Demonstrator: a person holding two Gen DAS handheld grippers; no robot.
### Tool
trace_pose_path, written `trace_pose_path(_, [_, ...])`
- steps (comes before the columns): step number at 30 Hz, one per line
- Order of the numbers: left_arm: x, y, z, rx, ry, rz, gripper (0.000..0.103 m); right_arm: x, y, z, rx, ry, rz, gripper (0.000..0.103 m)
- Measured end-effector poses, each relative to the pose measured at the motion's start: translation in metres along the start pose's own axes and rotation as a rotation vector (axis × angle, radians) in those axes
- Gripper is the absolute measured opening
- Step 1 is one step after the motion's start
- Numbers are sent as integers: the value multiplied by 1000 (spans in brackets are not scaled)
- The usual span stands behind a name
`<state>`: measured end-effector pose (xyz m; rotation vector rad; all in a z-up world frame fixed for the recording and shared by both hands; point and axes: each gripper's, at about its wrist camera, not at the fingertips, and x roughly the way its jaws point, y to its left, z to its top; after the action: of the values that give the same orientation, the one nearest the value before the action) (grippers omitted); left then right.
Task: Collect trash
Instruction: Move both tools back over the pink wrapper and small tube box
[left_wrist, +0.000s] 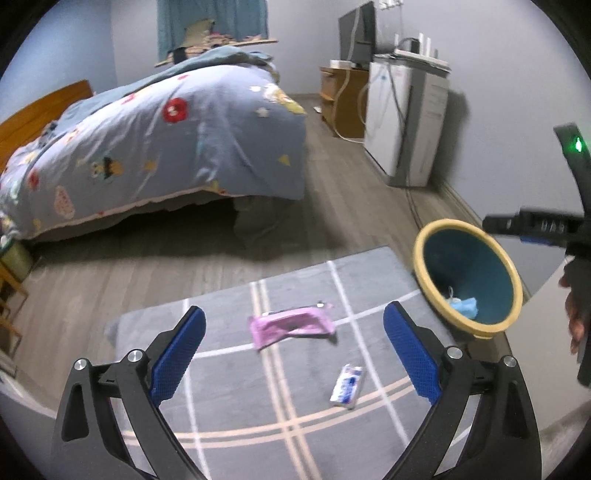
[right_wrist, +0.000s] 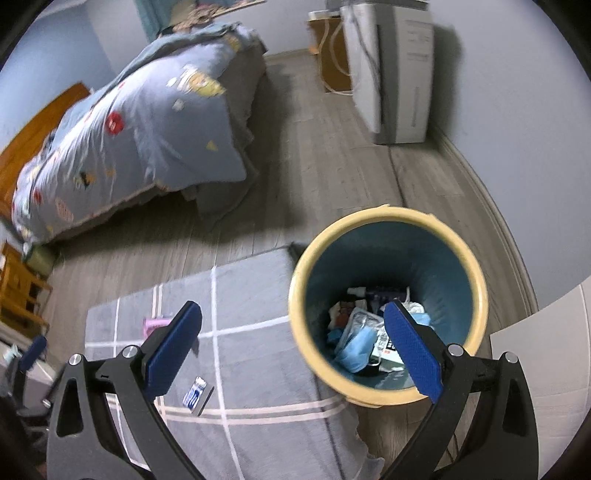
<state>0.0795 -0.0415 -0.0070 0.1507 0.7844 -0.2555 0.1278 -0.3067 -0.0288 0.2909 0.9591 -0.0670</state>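
A pink wrapper (left_wrist: 291, 326) and a small white-and-blue packet (left_wrist: 346, 386) lie on a grey rug with pale stripes (left_wrist: 229, 402). My left gripper (left_wrist: 291, 354) is open and empty, hovering above the rug with the pink wrapper between its fingers. A teal bin with a yellow rim (left_wrist: 469, 280) stands at the rug's right edge. In the right wrist view the bin (right_wrist: 388, 306) holds several pieces of trash. My right gripper (right_wrist: 291, 354) is open and empty above the bin's left rim. The packet (right_wrist: 194, 397) and the pink wrapper (right_wrist: 155, 324) also show there.
A bed with a blue patterned duvet (left_wrist: 155, 147) stands to the back left. A white appliance (left_wrist: 402, 122) and a wooden cabinet (left_wrist: 341, 99) line the right wall. Wooden furniture (right_wrist: 22, 291) is at the left. The floor is grey wood.
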Motion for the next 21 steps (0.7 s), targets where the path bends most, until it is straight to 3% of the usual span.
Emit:
trace_pose_path(13, [-18, 46, -12, -39, -14, 41, 97, 32, 79, -41, -96, 99, 10, 97])
trace_pose_path(21, [-15, 71, -20, -55, 14, 67, 97, 63, 96, -62, -46, 180, 8, 97])
